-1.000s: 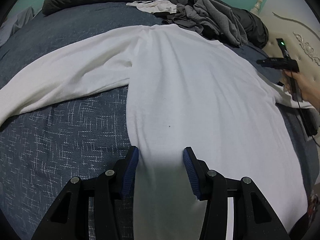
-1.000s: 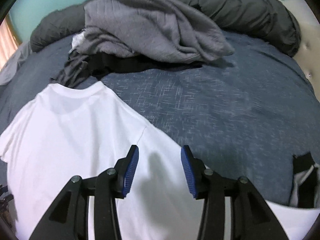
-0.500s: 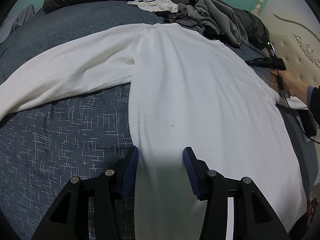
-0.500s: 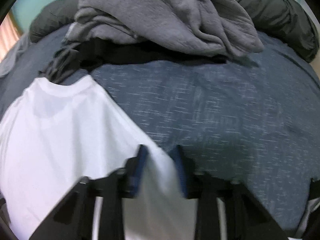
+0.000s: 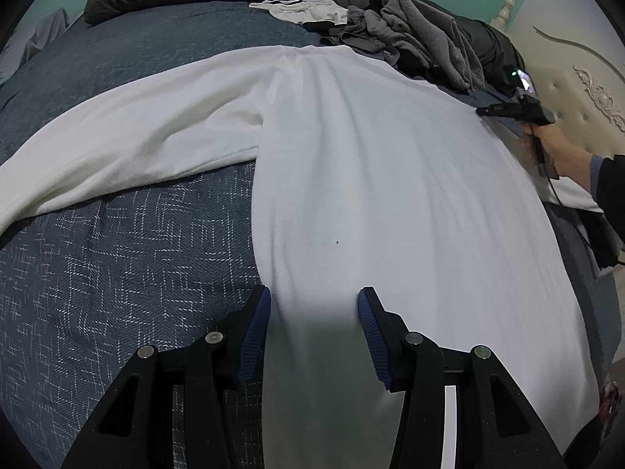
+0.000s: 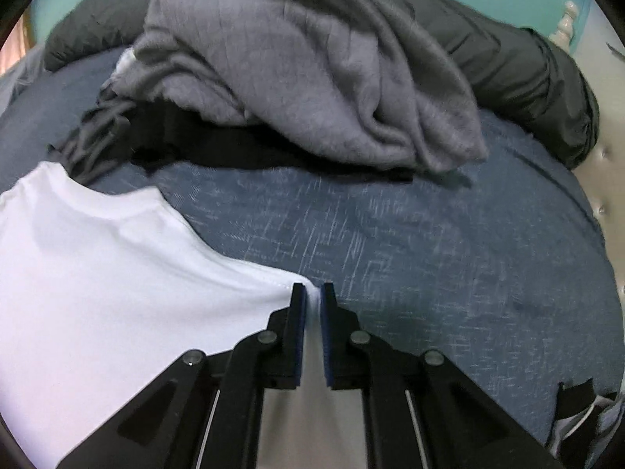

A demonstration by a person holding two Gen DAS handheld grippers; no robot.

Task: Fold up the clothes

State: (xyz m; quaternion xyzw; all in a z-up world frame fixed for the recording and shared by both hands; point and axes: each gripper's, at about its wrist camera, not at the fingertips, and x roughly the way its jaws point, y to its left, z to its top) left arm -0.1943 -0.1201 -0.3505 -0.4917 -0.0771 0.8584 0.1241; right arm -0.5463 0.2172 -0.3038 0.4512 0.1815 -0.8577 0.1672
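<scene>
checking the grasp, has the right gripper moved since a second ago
Yes. The right gripper moved forward toward the grey clothes pile, which looms larger now, and closed on the white shirt at its shoulder edge.

A: Left claw (image 5: 313,306) status?
B: Fingers spread wide, pointing forward, gripping nothing.
A: Right claw (image 6: 312,293)?
B: Fingers nearly together, pinching white fabric. A hand (image 5: 562,152) grips its handle, arm extended.

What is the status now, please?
Left gripper open over white long-sleeved shirt. Right gripper shut on its shoulder edge. Grey crumpled clothes pile beyond, not blocking.
</scene>
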